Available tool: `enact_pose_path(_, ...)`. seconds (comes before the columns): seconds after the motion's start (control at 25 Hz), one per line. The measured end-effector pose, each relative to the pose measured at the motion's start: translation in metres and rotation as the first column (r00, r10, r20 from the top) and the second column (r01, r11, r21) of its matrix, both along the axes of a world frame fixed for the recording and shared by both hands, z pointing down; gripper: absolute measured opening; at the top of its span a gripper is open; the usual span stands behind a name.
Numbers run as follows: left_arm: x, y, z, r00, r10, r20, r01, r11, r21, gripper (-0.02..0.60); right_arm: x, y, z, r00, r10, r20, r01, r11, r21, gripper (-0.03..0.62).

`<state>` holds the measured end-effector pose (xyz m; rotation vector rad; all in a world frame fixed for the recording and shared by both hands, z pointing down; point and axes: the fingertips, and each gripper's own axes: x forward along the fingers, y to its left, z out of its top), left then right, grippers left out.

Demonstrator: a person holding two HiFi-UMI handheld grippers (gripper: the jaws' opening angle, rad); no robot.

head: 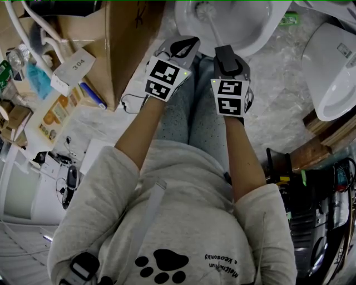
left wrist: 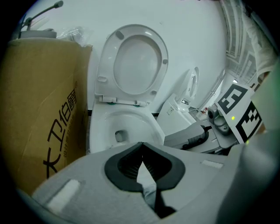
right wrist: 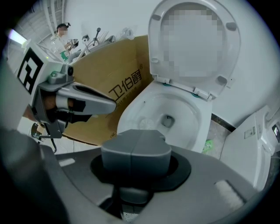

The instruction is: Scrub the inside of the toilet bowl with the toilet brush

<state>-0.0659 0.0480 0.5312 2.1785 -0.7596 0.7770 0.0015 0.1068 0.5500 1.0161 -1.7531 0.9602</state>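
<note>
The white toilet bowl (head: 253, 34) stands at the top of the head view with its seat and lid (left wrist: 135, 61) raised. A toilet brush reaches into it: the whitish brush head (head: 204, 9) lies inside the bowl, and its thin handle (head: 216, 34) runs back to my right gripper (head: 225, 54). That gripper is shut on the handle's grey end block (right wrist: 136, 151). In the right gripper view the brush head (right wrist: 145, 123) rests on the bowl's inner left wall (right wrist: 131, 114), beside the drain. My left gripper (head: 186, 44) hovers just left of it, shut and holding nothing (left wrist: 141, 148).
A tall cardboard box (head: 119, 39) stands close against the bowl's left side. A second white toilet (head: 332, 72) sits at the right, with wooden boards and cables below it. Papers, bottles and clutter fill the floor at the left. The person's legs are below both grippers.
</note>
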Motion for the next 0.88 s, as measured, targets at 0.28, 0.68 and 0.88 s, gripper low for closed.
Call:
enact_pose_path(0.28,0.003,-0.009,0.001,1.0,-0.009,-0.002,0.009,1.0,-0.006,0.005,0.0,-0.016,-0.001,1.0,-0.012,0.011,0.012,1.0,0.006,0.153)
enact_pose_path(0.68,0.005,-0.026,0.002,1.0,-0.023,0.004,0.023,1.0,-0.011,0.005,0.001,-0.041,-0.001,1.0,-0.024,0.016,0.023,1.0,0.017,0.153)
enact_pose_path(0.88,0.008,-0.033,0.003,1.0,-0.026,0.003,0.026,1.0,-0.01,0.005,0.002,-0.053,-0.001,1.0,-0.019,0.023,0.019,0.999,0.028,0.152)
